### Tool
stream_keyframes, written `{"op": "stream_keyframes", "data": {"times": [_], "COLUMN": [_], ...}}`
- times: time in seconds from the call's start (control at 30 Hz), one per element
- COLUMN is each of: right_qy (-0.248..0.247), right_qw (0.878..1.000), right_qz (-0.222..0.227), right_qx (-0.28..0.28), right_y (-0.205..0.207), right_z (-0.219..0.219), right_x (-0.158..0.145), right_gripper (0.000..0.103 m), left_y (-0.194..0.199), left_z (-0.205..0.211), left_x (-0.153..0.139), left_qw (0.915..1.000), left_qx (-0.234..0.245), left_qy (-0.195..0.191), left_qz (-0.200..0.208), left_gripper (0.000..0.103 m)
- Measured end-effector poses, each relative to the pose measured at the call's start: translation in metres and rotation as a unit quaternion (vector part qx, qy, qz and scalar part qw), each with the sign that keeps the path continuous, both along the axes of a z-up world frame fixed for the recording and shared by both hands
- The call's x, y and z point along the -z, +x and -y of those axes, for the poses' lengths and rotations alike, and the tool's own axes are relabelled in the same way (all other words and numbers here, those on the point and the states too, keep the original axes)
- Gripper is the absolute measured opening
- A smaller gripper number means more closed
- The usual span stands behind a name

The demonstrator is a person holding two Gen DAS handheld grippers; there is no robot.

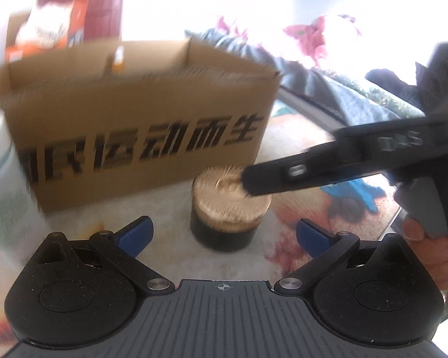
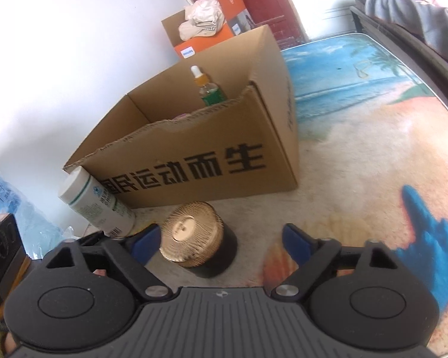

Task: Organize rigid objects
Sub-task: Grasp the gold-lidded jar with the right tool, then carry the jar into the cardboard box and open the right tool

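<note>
The gold-lidded jar (image 2: 198, 238) stands upright on the beach-print mat (image 2: 358, 155), just in front of the cardboard box (image 2: 194, 161), which lies at twelve o'clock; the right hand-held gripper (image 2: 221, 240) reaches over it with jaws apart and not yet pressing, apparently lining up a grasp; the left hand-held gripper (image 1: 224, 234) waits open, the jar ahead of it; a dropper bottle (image 2: 207, 89) already stands inside the box, and a white bottle (image 2: 97, 205) leans against its wall at ten o'clock.
</note>
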State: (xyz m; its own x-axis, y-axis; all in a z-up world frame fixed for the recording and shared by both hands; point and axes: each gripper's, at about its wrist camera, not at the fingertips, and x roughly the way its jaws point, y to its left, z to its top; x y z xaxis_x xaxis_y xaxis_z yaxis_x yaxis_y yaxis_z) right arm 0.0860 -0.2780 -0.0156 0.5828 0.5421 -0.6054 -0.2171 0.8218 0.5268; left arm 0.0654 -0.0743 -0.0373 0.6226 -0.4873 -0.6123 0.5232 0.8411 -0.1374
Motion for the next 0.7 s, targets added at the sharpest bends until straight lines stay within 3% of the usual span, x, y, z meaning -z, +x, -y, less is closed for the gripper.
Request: {"op": "stream_keyframes", "data": {"times": [0.13, 0.23, 0.33, 0.7], "right_qy": [0.022, 0.033, 0.048, 0.025], "right_qw": [1.000, 0.999, 0.998, 1.000], "right_qz": [-0.017, -0.033, -0.039, -0.015], "right_qx": [-0.008, -0.008, -0.011, -0.012], "right_y": [0.009, 0.013, 0.013, 0.003], "right_z": [-0.005, -0.006, -0.006, -0.012], "right_x": [0.004, 0.009, 0.010, -0.005], "right_gripper": [0.069, 0.061, 0.054, 0.049], "left_y": [0.001, 0.005, 0.007, -0.004], "left_z": [0.011, 0.012, 0.011, 0.007], "left_x": [0.000, 0.003, 0.005, 0.002], "left_qw": [0.9989, 0.9990, 0.9992, 0.9991], "left_qx": [0.012, 0.013, 0.012, 0.005], "left_qy": [0.035, 0.038, 0.035, 0.018], "left_qz": [0.029, 0.021, 0.017, 0.037], "left_gripper": [0.089, 0.069, 0.058, 0.056]}}
